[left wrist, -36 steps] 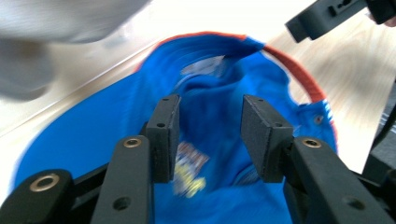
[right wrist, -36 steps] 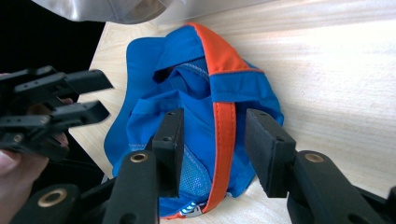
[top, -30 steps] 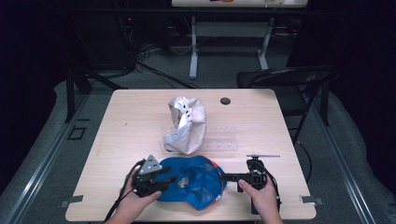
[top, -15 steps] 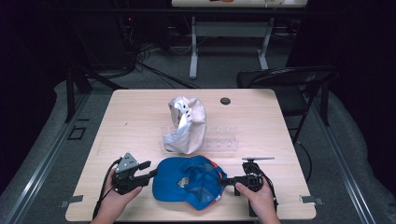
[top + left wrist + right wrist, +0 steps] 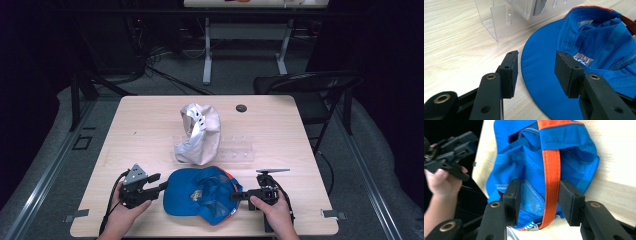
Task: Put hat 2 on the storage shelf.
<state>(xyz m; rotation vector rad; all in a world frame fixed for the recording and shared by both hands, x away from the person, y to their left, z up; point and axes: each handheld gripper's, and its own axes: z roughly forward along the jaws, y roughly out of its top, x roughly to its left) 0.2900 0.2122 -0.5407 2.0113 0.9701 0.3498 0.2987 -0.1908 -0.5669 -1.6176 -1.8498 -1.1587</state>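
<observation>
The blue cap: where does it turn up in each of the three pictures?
High view: blue cap at the table's near edge, between the two hands.
Left gripper view: right half, brim toward the camera.
Right gripper view: centre, upside down.
Shared landmark: its orange strap, also at the cap's right in the high view.

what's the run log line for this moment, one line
left gripper open beside brim | right gripper jaws just opening, straddling orange strap | blue cap upside down on table

High cam looks down; gripper cams close, prob. sharing blue cap [image 5: 200, 192].
</observation>
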